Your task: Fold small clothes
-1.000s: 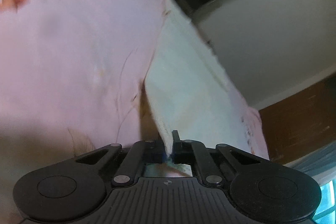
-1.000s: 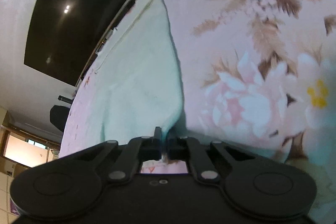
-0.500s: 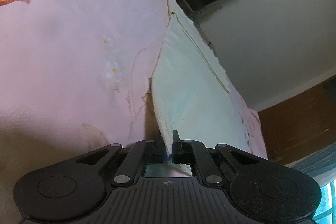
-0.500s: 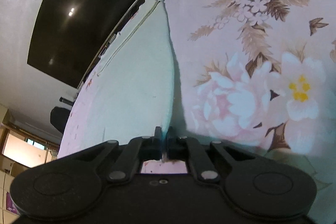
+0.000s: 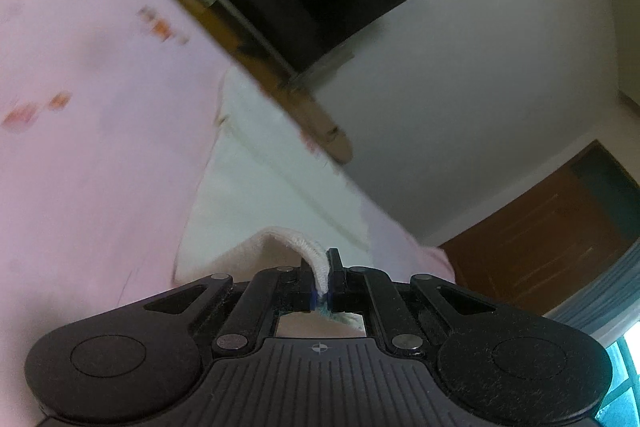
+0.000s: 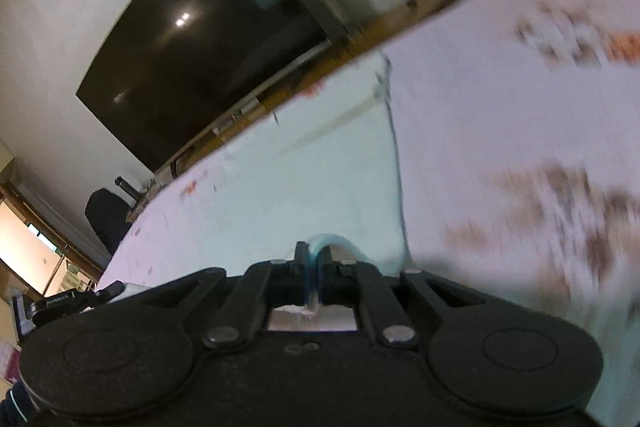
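A pale mint-white cloth (image 5: 256, 187) lies on a pink flowered bedsheet (image 5: 80, 147) and reaches to the far edge of the bed. My left gripper (image 5: 323, 269) is shut on its near left corner, and the pinched hem curls up and over between the pads. In the right wrist view the same cloth (image 6: 304, 187) spreads ahead. My right gripper (image 6: 314, 259) is shut on its near right corner, which loops up out of the jaws. Both near corners are lifted off the sheet. Both views are blurred.
The pink bedsheet (image 6: 500, 131) runs out to the right. Beyond the bed stand a wooden ledge (image 5: 248, 39), a dark TV screen (image 6: 200, 39) on a pale wall, a dark chair (image 6: 108, 223) and a brown wooden door (image 5: 552, 227). The left gripper's body (image 6: 60, 303) shows at the left.
Both grippers have risen and moved toward the far edge with the cloth's near corners, so the held edge now curls over the rest. More wall and TV show.
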The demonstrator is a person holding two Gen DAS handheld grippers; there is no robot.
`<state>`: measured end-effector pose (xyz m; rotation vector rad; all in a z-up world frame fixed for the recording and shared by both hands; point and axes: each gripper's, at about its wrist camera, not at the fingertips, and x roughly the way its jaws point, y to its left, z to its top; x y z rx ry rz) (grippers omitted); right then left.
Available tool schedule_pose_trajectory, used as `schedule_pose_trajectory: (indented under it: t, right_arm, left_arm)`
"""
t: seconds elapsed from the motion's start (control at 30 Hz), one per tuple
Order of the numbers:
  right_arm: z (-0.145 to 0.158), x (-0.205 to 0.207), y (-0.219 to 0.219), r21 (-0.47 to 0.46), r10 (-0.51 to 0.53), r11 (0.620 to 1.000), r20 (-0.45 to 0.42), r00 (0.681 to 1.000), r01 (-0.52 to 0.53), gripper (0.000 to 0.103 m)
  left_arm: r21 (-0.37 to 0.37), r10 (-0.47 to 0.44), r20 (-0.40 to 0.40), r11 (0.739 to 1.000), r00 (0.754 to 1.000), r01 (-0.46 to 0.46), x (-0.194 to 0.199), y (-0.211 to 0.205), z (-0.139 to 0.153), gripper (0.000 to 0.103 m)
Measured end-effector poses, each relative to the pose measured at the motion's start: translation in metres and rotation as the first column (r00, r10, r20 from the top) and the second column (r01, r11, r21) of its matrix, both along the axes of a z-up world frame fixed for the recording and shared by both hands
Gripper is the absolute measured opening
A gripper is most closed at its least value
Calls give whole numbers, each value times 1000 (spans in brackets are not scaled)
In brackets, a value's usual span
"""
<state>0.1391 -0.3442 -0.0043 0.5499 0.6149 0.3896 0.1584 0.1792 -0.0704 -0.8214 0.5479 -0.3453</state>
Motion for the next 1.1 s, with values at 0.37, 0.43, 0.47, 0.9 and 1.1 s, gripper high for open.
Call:
schedule_pose_trajectory:
  t: [0.37,0.43,0.47,0.9,1.1]
  right_arm:
    - [50,124,-1,10,-42,999,92,995,41,5]
    - [51,149,1,5,-50,999,95,994,50,5]
    - [50,162,3,0,-54,999,91,994,54,5]
    - [7,278,10,-31,-61,998,-20,998,60,5]
    - [-29,321,9,-14,-76,997,-95,993,75,5]
  left_arm:
    - [83,-6,71,997,997,0,136,-1,53,4]
    - [94,-9,63,996,998,3,154,-1,52,4]
    - [99,-10,58,995,998,5,163,-1,51,5]
    - [155,-49,-35,986,998,54,286,-3,5,5]
    - [172,-72,-88,981,994,87,325,-5,-20,5]
